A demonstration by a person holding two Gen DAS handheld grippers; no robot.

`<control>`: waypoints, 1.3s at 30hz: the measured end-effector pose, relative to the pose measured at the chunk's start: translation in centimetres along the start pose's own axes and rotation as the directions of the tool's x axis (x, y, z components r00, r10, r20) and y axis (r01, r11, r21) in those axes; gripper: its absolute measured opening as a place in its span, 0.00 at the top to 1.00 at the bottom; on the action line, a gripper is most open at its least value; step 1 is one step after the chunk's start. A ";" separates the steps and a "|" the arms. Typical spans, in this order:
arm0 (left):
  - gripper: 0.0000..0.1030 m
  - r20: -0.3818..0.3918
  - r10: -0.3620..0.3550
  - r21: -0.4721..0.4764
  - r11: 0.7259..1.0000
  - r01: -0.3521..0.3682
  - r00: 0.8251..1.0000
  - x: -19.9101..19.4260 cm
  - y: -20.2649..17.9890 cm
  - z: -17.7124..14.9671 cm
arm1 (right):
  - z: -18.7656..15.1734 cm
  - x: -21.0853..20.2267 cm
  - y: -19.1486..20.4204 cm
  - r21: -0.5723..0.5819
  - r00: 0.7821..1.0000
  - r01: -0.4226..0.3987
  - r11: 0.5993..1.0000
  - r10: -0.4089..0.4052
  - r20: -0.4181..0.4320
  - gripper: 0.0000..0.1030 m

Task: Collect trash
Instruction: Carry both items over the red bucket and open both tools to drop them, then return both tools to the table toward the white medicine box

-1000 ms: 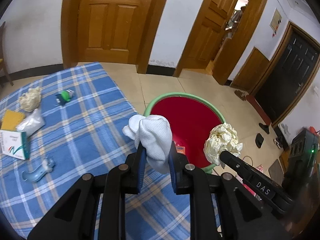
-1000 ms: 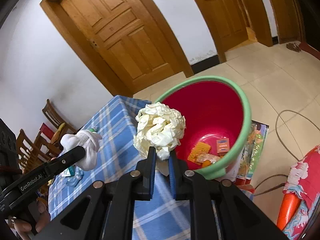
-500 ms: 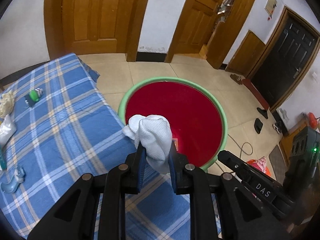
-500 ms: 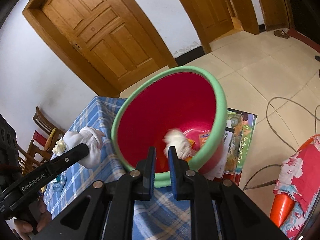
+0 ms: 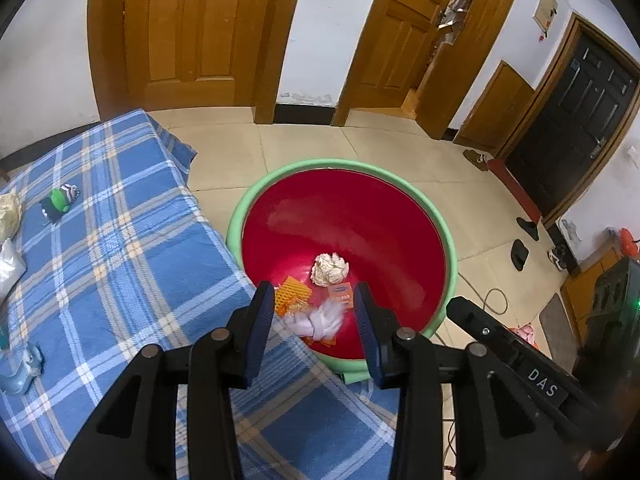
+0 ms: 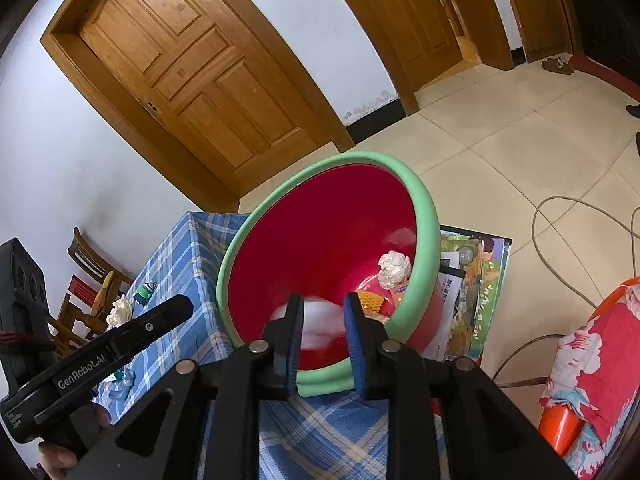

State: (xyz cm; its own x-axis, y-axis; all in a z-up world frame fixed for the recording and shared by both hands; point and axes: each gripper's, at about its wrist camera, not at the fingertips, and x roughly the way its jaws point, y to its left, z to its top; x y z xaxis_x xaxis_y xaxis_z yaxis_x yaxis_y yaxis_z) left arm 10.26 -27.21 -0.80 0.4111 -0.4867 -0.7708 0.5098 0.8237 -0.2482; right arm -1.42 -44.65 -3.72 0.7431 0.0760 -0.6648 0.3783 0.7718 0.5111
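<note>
both wrist views: angled down, near | shared: red bin [image 5: 400, 208]

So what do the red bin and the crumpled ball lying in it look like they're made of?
Bin: probably plastic, glossy; soft highlights on the red wall, with a smooth green rim. Crumpled ball: looks like paper or tissue, matte off-white with sharp creases; which one is unclear.

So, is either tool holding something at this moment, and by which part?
Nothing is held. The left tool and the right tool are both opening; the white cloth falls, blurred, into the red bin.

Black hand-held gripper [image 5: 314, 312], blue pads [image 5: 260, 328]
</note>
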 end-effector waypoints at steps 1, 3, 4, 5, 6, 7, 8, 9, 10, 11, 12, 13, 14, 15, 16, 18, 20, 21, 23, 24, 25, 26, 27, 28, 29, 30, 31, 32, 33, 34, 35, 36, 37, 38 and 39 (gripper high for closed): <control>0.61 0.004 0.000 -0.004 1.000 0.000 1.000 -0.2 0.1 0.0 | 0.0 0.0 0.0 0.001 1.000 -0.001 1.000 0.001 0.001 0.75; 0.61 0.012 0.002 -0.012 1.000 -0.002 1.000 -0.6 0.4 0.0 | 0.0 -0.1 0.2 -0.001 1.000 -0.002 1.000 0.002 0.004 0.72; 0.60 0.016 0.005 -0.016 1.000 -0.005 1.000 -0.9 0.6 0.0 | 0.0 -0.1 0.3 -0.002 1.000 -0.002 1.000 0.002 0.006 0.70; 0.60 0.019 0.008 -0.020 1.000 -0.007 1.000 -1.2 0.7 -0.1 | -0.1 -0.2 0.4 -0.003 1.000 -0.005 1.000 0.006 0.007 0.68; 0.60 0.022 0.013 -0.026 1.000 -0.012 1.000 -1.5 0.9 -0.1 | -0.1 -0.3 0.5 -0.004 1.000 -0.008 1.000 0.008 0.008 0.67; 0.60 0.026 0.016 -0.035 0.999 -0.015 1.000 -1.8 1.2 -0.2 | -0.2 -0.4 0.7 -0.005 1.000 -0.010 1.000 0.010 0.009 0.67; 0.60 0.032 0.017 -0.043 0.999 -0.016 0.999 -2.2 1.5 -0.2 | -0.3 -0.6 0.9 -0.009 1.000 -0.013 1.000 0.013 0.010 0.66; 0.60 0.037 0.019 -0.051 0.999 -0.018 0.999 -2.5 1.7 -0.4 | -0.4 -0.7 1.2 -0.012 1.000 -0.016 1.000 0.016 0.011 0.65; 0.60 0.042 0.025 -0.060 0.998 -0.023 0.999 -2.9 2.2 -0.3 | -0.4 -0.9 1.4 -0.015 1.000 -0.019 1.000 0.019 0.013 0.64; 0.60 0.047 0.031 -0.068 0.997 -0.028 0.998 -3.3 2.4 -0.5 | -0.5 -1.2 1.7 -0.019 1.000 -0.022 1.000 0.022 0.017 0.61; 0.60 0.053 0.038 -0.075 0.997 -0.033 0.998 -3.7 2.7 -0.7 | -0.6 -1.4 2.0 -0.023 0.999 -0.027 0.999 0.027 0.022 0.58; 0.60 0.057 0.044 -0.082 0.996 -0.039 0.997 -4.1 3.0 -0.7 | -0.7 -1.7 2.2 -0.027 0.999 -0.032 0.999 0.033 0.027 0.57; 0.60 0.061 0.051 -0.089 0.995 -0.045 0.997 -4.4 3.3 -0.9 | -0.8 -1.9 2.5 -0.030 0.999 -0.037 0.999 0.038 0.030 0.55; 0.59 0.066 0.055 -0.097 0.994 -0.049 0.996 -4.9 3.7 -1.1 | -1.0 -2.1 2.9 -0.034 0.999 -0.042 0.999 0.043 0.033 0.53; 0.57 0.072 0.063 -0.105 0.993 -0.055 0.995 -5.4 4.1 -1.4 | -1.1 -2.2 3.2 -0.037 0.998 -0.047 0.998 0.048 0.033 0.52; 0.56 0.082 0.085 -0.118 0.990 -0.075 0.993 -6.3 4.8 -1.7 | -1.6 -2.3 4.1 -0.048 0.997 -0.064 0.997 0.065 0.028 0.51; 0.55 0.093 0.104 -0.142 0.986 -0.090 0.990 -7.2 5.9 -2.1 | -2.1 -2.4 4.9 -0.061 0.997 -0.076 0.995 0.077 0.020 0.50; 0.55 0.097 0.111 -0.154 0.983 -0.095 0.989 -7.6 6.4 -2.3 | -2.3 -2.5 5.3 -0.070 0.996 -0.082 0.994 0.083 0.018 0.49; 0.55 0.103 0.130 -0.180 0.977 -0.110 0.986 -8.4 7.6 -2.7 | -2.6 -2.7 6.0 -0.084 0.996 -0.089 0.992 0.091 0.020 0.47; 0.55 0.105 0.138 -0.188 0.975 -0.117 0.985 -8.6 8.1 -2.8 | -2.8 -2.9 6.4 -0.089 0.995 -0.093 0.992 0.095 0.022 0.46; 0.55 0.109 0.148 -0.197 0.972 -0.125 0.983 -9.0 8.6 -3.0 | -2.9 -3.0 6.8 -0.097 0.995 -0.097 0.991 0.100 0.025 0.46; 0.55 0.114 0.159 -0.207 0.969 -0.133 0.981 -9.4 9.2 -3.3 | -3.1 -3.1 7.1 -0.103 0.994 -0.098 0.990 0.102 0.027 0.46; 0.55 0.117 0.171 -0.217 0.966 -0.142 0.978 -9.7 9.7 -3.5 | -3.3 -3.2 7.3 -0.105 0.994 -0.099 0.990 0.102 0.028 0.45; 0.55 0.118 0.179 -0.225 0.963 -0.149 0.977 -10.0 10.1 -3.6 | -3.5 -3.1 7.6 -0.107 0.994 -0.101 0.989 0.104 0.026 0.45; 0.55 0.119 0.188 -0.234 0.959 -0.156 0.975 -10.3 10.6 -3.9 | -3.6 -3.1 7.8 -0.108 0.994 -0.105 0.989 0.107 0.021 0.44; 0.55 0.119 0.197 -0.244 0.956 -0.163 0.973 -10.5 11.1 -4.1 | -3.7 -3.1 8.0 -0.109 0.994 -0.109 0.988 0.111 0.017 0.44; 0.55 0.117 0.210 -0.257 0.951 -0.175 0.971 -10.7 11.7 -4.3 | -3.8 -3.0 8.2 -0.110 0.994 -0.110 0.988 0.112 0.014 0.44; 0.55 0.114 0.222 -0.267 0.946 -0.185 0.968 -10.9 12.3 -4.4 | -4.0 -3.0 8.5 -0.112 0.993 -0.112 0.987 0.114 0.010 0.43; 0.55 0.113 0.232 -0.276 0.941 -0.194 0.966 -11.1 12.8 -4.6 | -4.1 -2.9 8.7 -0.115 0.993 -0.115 0.987 0.116 0.006 0.43; 0.55 0.113 0.244 -0.288 0.936 -0.204 0.963 -11.3 13.3 -4.7 | -4.2 -2.9 9.0 -0.120 0.993 -0.119 0.986 0.120 0.001 0.43; 0.55 0.113 0.255 -0.299 0.931 -0.211 0.960 -11.6 13.9 -4.9 | -4.3 -2.8 9.3 -0.125 0.992 -0.122 0.985 0.123 -0.003 0.42; 0.55 0.115 0.263 -0.310 0.926 -0.217 0.958 -11.8 14.4 -5.1 | -4.5 -2.8 9.6 -0.132 0.992 -0.123 0.984 0.124 -0.007 0.42; 0.55 0.116 0.270 -0.323 0.920 -0.221 0.956 -11.9 15.0 -5.2 | -4.5 -2.7 9.8 -0.137 0.992 -0.125 0.983 0.125 -0.010 0.41; 0.55 0.113 0.279 -0.335 0.914 -0.228 0.953 -12.1 15.6 -5.4 | -4.7 -2.7 9.9 -0.141 0.992 -0.125 0.982 0.125 -0.012 0.41; 0.55 0.110 0.286 -0.344 0.910 -0.234 0.952 -12.1 16.1 -5.4 | -4.7 -2.6 10.0 -0.142 0.992 -0.124 0.982 0.124 -0.013 0.41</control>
State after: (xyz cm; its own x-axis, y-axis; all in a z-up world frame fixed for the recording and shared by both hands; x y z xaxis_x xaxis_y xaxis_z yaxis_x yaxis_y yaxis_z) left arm 9.38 -6.46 1.35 0.6203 -0.2597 -0.7401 0.1078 0.9629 -0.2475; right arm -2.20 -34.16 0.56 0.7770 0.1791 -0.6034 0.2006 0.8382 0.5071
